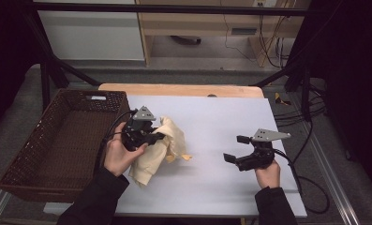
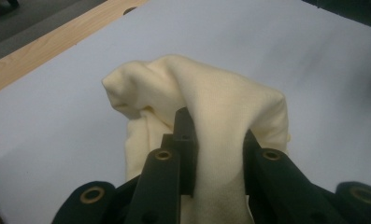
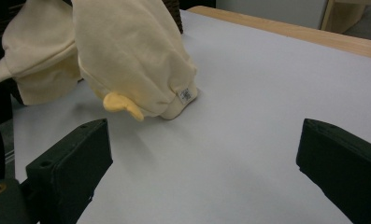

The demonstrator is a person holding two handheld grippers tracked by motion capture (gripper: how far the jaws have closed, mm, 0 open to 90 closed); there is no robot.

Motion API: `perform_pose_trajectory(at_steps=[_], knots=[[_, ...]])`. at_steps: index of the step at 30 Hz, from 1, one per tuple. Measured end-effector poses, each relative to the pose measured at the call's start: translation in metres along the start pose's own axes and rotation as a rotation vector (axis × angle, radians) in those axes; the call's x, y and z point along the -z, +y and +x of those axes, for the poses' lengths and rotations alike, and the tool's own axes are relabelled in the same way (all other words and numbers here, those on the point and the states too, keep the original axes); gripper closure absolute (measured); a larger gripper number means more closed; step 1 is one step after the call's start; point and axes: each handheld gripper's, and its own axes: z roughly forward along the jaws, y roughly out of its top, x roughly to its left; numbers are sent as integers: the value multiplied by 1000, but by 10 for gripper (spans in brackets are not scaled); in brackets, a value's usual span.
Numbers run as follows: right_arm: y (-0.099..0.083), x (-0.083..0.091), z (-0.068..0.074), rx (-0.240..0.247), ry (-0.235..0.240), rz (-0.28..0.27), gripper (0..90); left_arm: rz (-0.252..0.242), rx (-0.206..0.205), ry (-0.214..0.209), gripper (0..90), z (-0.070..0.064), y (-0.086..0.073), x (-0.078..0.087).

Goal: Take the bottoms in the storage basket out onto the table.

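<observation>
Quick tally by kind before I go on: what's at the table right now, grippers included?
Grippers: 2, the left gripper shut on the cloth, the right gripper open over the bare sheet.
Cream cloth garment: 1, lifted partly off the table.
Brown wicker basket: 1, at the table's left edge.
White table sheet: 1.
Total: 5.

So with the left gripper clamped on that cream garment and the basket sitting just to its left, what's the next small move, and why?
Probably lift the cream garment a little higher. The left gripper is shut on a fold, but part of the cloth looks to be touching the white table surface. The wicker basket has raised walls, and the right gripper is open, apart.
</observation>
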Motion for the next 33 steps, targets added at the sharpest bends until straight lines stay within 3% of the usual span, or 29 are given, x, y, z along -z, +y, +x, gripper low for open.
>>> perform_pose_trajectory(at_steps=[33], knots=[[0, 0, 0, 0, -1, 0, 38, 68, -32, -36, 757, -6, -26, -30]])
